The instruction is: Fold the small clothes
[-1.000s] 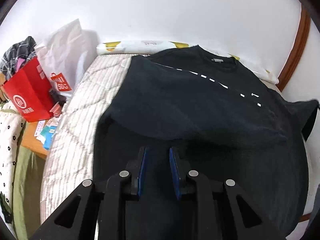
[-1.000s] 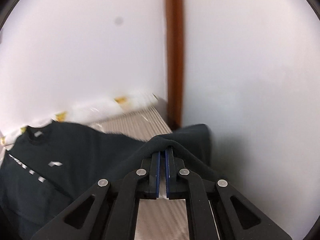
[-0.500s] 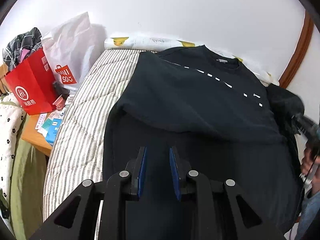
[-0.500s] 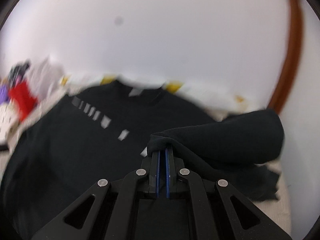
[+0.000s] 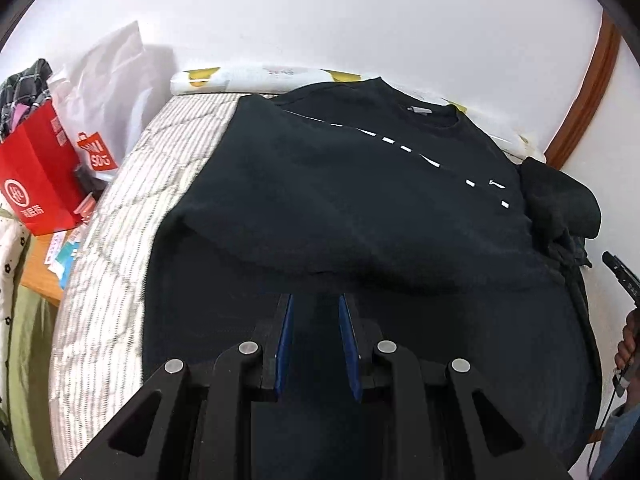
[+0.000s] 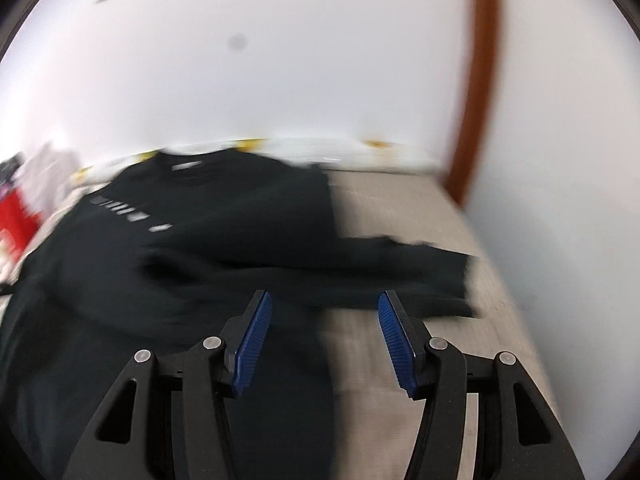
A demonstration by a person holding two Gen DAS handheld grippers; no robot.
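A black T-shirt (image 5: 360, 208) with a white dashed line lies spread on the striped mattress (image 5: 120, 240), collar toward the wall. Its left sleeve is folded over the chest. Its right sleeve (image 5: 560, 204) lies bunched at the shirt's right edge; in the blurred right wrist view it lies flat (image 6: 400, 276) on the mattress. My left gripper (image 5: 314, 300) hovers low over the shirt's lower half, jaws a little apart and empty. My right gripper (image 6: 324, 300) is wide open and empty, just in front of the sleeve; its tip shows at the right edge of the left wrist view (image 5: 620, 276).
A red paper bag (image 5: 36, 176) and a white plastic bag (image 5: 108, 92) stand left of the bed. A rolled white pad (image 5: 260, 78) lies along the wall behind the collar. A brown door frame (image 6: 476, 80) rises at the right corner. White walls enclose the bed's far and right sides.
My right gripper carried the right sleeve leftward over the shirt, then opened and let it drop; it now sits back from the sleeve. My left gripper has barely moved.
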